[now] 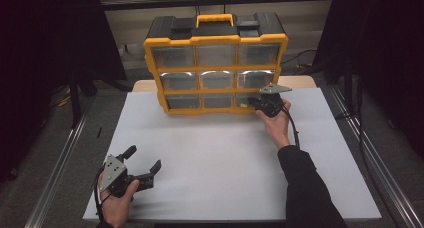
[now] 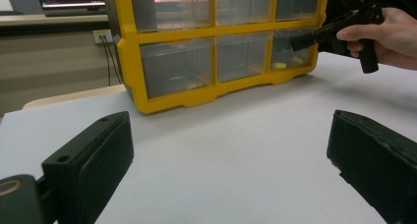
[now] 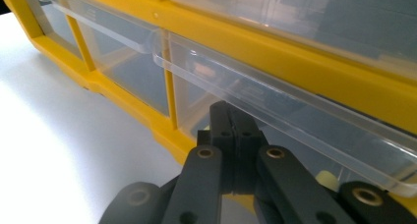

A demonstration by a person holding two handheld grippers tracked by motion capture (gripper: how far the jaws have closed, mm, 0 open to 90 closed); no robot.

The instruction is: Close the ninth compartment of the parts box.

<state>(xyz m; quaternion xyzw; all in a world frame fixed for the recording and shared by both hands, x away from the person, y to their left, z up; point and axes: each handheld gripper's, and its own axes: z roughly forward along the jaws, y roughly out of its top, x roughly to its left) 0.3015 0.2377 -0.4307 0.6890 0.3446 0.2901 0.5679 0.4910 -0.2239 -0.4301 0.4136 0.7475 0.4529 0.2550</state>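
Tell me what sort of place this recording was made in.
Probably a lab or test bench, not a home: a white table with metal rails alongside, dark curtains around it, and a yellow drawer organiser set up for gripper work.

The left gripper (image 1: 146,158) is held low at the near left of the high view in the left hand (image 1: 116,200), its jaws spread wide apart and aimed forward and to the right. The right gripper (image 1: 254,103) is held out far forward in the right hand (image 1: 276,125), the dark-sleeved forearm (image 1: 306,188) being stretched out behind it. In the right gripper view its two jaws are seen pressed together, with no gap left between them.
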